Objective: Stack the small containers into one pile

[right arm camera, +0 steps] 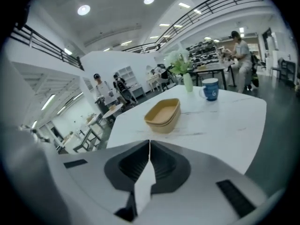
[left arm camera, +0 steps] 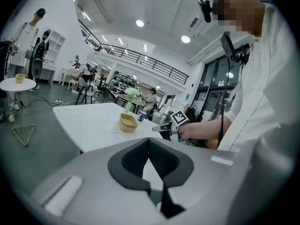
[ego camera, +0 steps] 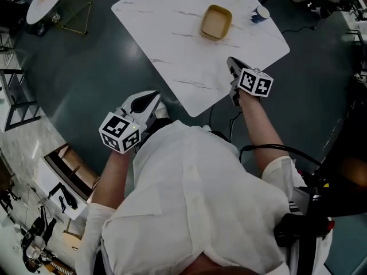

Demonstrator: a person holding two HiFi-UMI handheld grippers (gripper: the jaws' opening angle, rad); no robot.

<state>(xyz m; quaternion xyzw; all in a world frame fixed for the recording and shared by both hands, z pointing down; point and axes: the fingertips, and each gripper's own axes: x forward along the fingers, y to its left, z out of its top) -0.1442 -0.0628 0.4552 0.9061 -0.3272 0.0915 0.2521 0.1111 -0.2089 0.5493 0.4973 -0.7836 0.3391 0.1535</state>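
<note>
Lying ahead of right tongs (ego camera: 231,63): containers (ego camera: 216,22)

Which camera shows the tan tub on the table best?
The right gripper view: the tub is nearest and largest there. The head view shows it small from above; the left gripper view, small and far.

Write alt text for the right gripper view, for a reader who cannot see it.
Nested tan containers sit on a white table, a blue mug behind them. In the foreground the right claw is shut and empty, short of the containers.
</note>
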